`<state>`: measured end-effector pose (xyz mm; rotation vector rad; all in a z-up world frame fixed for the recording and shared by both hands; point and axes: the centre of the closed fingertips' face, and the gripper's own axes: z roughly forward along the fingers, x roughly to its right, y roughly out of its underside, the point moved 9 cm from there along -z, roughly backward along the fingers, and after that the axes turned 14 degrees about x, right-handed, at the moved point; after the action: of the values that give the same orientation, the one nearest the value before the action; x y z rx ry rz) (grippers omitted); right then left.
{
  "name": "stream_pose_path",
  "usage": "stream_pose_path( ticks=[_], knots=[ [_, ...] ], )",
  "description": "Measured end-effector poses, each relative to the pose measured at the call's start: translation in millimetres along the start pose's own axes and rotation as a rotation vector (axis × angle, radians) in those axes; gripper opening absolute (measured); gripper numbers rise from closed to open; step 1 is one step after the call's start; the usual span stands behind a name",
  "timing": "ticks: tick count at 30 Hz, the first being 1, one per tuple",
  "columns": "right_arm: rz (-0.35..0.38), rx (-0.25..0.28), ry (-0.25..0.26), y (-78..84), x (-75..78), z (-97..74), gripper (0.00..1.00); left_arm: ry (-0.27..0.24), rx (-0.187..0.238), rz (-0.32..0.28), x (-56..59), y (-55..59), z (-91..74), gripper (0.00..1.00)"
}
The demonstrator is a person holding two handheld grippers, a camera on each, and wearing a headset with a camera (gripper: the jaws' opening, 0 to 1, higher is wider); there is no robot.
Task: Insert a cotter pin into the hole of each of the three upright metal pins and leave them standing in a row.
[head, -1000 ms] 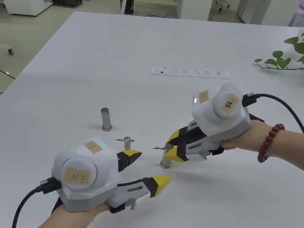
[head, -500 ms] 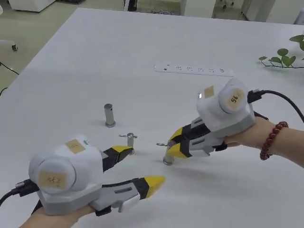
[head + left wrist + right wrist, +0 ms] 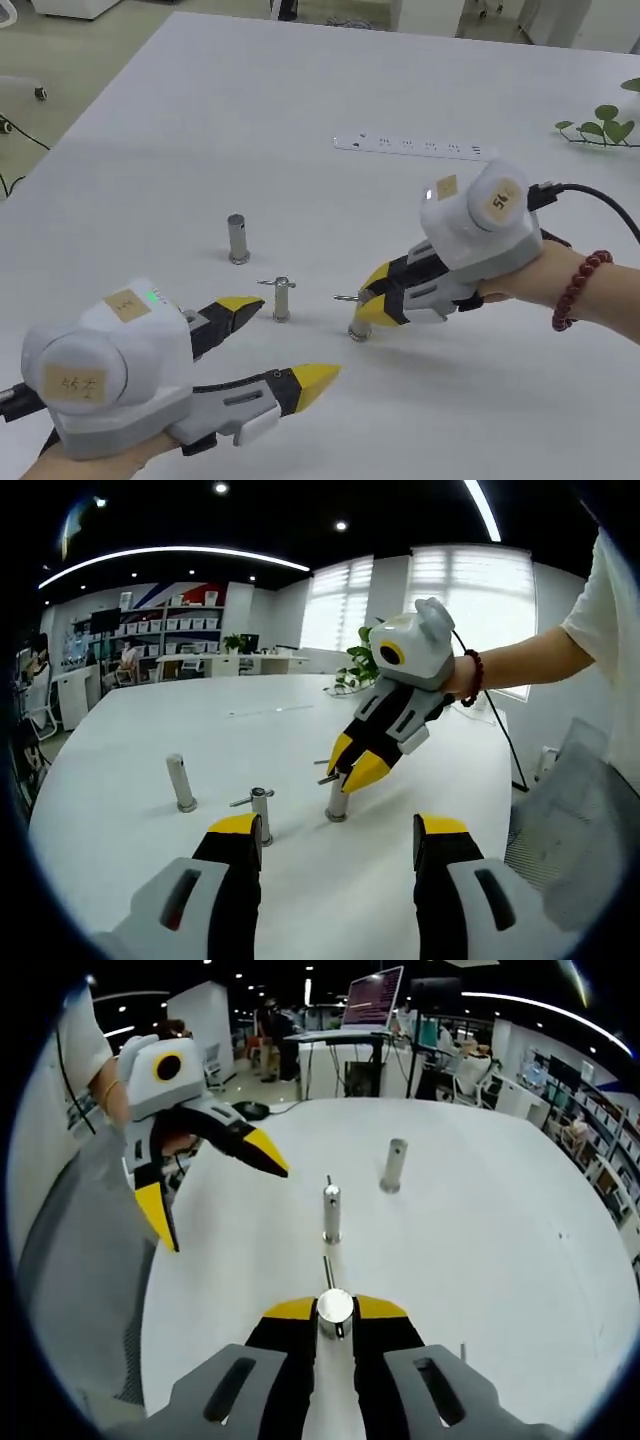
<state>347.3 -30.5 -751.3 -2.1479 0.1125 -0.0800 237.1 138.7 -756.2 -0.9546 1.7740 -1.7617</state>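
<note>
Steel cotter pin point(image 3: 345, 297), pinched by the right hand-held gripper point(image 3: 368, 298), could have toppled the unbraced upright silver metal pin point(image 3: 358, 331) if off-hole; left hand-held gripper point(image 3: 290, 338) hung spread.

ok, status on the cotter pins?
Left gripper open, empty. Right gripper shut on cotter pin at near pin. Middle pin cottered, far pin bare. No obstruction.

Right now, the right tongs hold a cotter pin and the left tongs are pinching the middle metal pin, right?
No: the head view shows the left tongs open, not touching the middle metal pin. The right tongs do hold the cotter pin.
</note>
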Motion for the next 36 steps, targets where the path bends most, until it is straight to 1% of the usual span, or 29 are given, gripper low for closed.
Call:
stream_pose_path(
  ticks=[6,9,13,16,25,36],
  knots=[
    [-0.008,0.003,-0.001,-4.3,1.1,3.6,0.13,-0.021,0.011,0.0,-3.6,-2.0,-2.5,0.62],
    [-0.014,-0.003,-0.009,-5.0,1.4,5.3,0.13,-0.029,0.015,-0.007,-6.1,-2.9,-3.7,0.63],
    [-0.014,-0.005,-0.007,-5.4,3.4,6.1,0.13,-0.036,0.014,-0.01,-8.3,-3.6,-4.9,0.63],
    [-0.012,-0.005,-0.015,-5.7,4.6,6.8,0.13,-0.042,0.013,-0.015,-10.0,-3.3,-5.5,0.63],
    [0.0,0.004,-0.015,-5.6,8.7,8.7,0.13,-0.04,0.01,-0.025,-9.2,-2.0,-5.0,0.63],
    [0.0,0.012,-0.032,-5.1,9.5,8.7,0.15,-0.043,0.003,-0.03,-9.5,-0.6,-5.2,0.62]
  ],
)
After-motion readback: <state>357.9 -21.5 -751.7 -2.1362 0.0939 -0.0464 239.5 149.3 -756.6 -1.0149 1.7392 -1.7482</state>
